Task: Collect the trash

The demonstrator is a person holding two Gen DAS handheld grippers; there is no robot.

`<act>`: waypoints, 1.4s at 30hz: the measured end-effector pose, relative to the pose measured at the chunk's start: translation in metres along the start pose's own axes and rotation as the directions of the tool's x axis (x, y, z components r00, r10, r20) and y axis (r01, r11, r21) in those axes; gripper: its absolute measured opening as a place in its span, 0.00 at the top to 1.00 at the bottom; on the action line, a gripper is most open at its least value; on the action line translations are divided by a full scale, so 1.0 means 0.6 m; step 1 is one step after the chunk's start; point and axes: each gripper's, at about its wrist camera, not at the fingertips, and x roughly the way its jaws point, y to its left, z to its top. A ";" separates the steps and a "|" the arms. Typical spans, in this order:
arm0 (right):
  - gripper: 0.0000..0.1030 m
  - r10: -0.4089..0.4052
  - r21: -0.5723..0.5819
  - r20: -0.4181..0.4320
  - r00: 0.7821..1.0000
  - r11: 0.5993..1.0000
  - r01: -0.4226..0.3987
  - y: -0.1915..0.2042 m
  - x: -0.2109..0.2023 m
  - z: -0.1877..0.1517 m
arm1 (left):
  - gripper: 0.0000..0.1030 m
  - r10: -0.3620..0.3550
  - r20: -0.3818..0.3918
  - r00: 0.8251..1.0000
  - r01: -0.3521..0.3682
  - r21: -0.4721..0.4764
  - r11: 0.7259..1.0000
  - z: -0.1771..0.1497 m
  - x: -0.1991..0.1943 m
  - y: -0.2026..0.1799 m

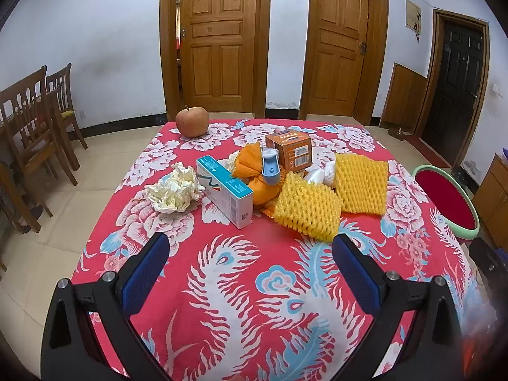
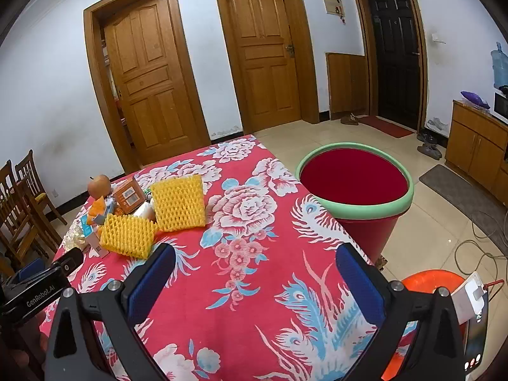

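Hovering both grippers, left (image 1: 247,254) and right (image 2: 254,263), with jaws spread wide and empty, I see the trash heaped mid-table: foam nets (image 1: 306,206), crumpled tissue (image 1: 173,189), boxes (image 1: 223,192). I judge the red bin (image 2: 355,203) stands beside the table edge to make drops short.

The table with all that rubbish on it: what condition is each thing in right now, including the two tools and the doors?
Left tool: open, empty.
Right tool: open, empty.
Red bin: upright, nothing visible inside.
Tissue paper: crumpled.
Teal box: closed, lying on its side.
Orange box: closed, tilted.
Yellow foam nets: flattened, overlapping the pile.
Apple: whole.
Left wooden door: ajar.
Middle wooden door: closed.
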 end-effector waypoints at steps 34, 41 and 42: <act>0.00 -0.005 0.022 -0.014 1.000 1.000 0.006 -0.008 0.007 -0.008 | 0.02 -0.011 -0.018 1.000 0.011 0.002 1.000 -0.005 0.005 0.000; 0.00 -0.009 0.033 -0.028 1.000 0.999 0.010 -0.013 0.010 -0.011 | 0.02 -0.008 -0.028 1.000 0.008 0.007 1.000 -0.009 0.008 -0.001; 0.00 -0.010 0.033 -0.029 1.000 0.999 0.011 -0.013 0.011 -0.011 | 0.02 -0.007 -0.028 1.000 0.007 0.006 1.000 -0.009 0.008 0.000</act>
